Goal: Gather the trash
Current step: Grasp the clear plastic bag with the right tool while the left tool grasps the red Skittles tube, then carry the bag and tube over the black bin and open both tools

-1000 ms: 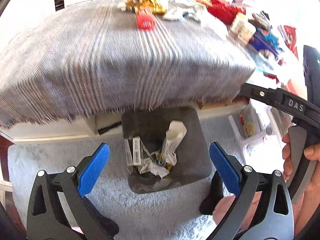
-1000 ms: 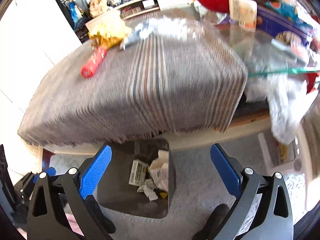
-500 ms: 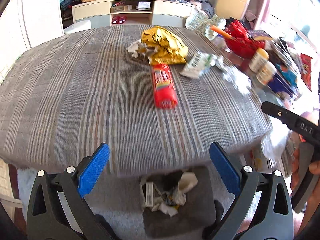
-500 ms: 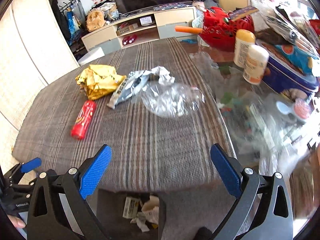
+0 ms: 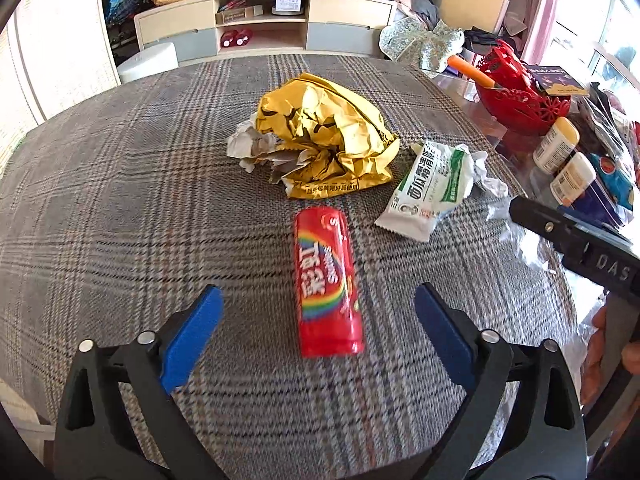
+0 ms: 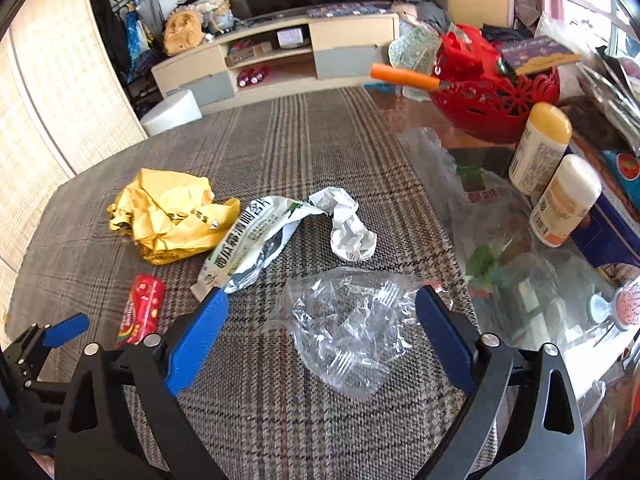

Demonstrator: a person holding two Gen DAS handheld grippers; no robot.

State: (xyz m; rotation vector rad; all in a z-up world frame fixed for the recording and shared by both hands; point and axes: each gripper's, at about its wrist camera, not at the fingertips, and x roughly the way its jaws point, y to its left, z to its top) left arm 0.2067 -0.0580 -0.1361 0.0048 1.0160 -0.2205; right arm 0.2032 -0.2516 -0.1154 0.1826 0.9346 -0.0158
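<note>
The left gripper (image 5: pixel 316 320) is spread wide with nothing between its blue pads (image 5: pixel 192 340), hanging low over the plaid tablecloth (image 5: pixel 120 200). The red candy tube (image 5: pixel 326 280) lies flat on the cloth with its near end reaching in between the two pads and its long axis running straight away from the claw, toward the crumpled yellow bag (image 5: pixel 328 140). The jaws therefore stand on either side of the tube, across its narrow width, which looks like the right alignment for a squeeze; the judgement is that a short push forward and down would seat it. The tube sits on the near side of the yellow bag, just apart from it.

Right of the yellow bag, touching its edge, lies the white-and-green wrapper (image 5: pixel 432 188), slanting away from the tube.

The right gripper (image 6: pixel 320 324) is likewise released and empty. The clear plastic film (image 6: pixel 348 328) lies crumpled on the cloth between and just ahead of its pads (image 6: pixel 444 340), well right of the yellow bag (image 6: pixel 172 212). It has no clear long axis and looks limp, so it would probably bunch when pinched. Each hand is plainly nearer its own piece: left to the tube, right to the film. In the right view the left claw shows at the left edge, beside the tube (image 6: pixel 142 312).
</note>
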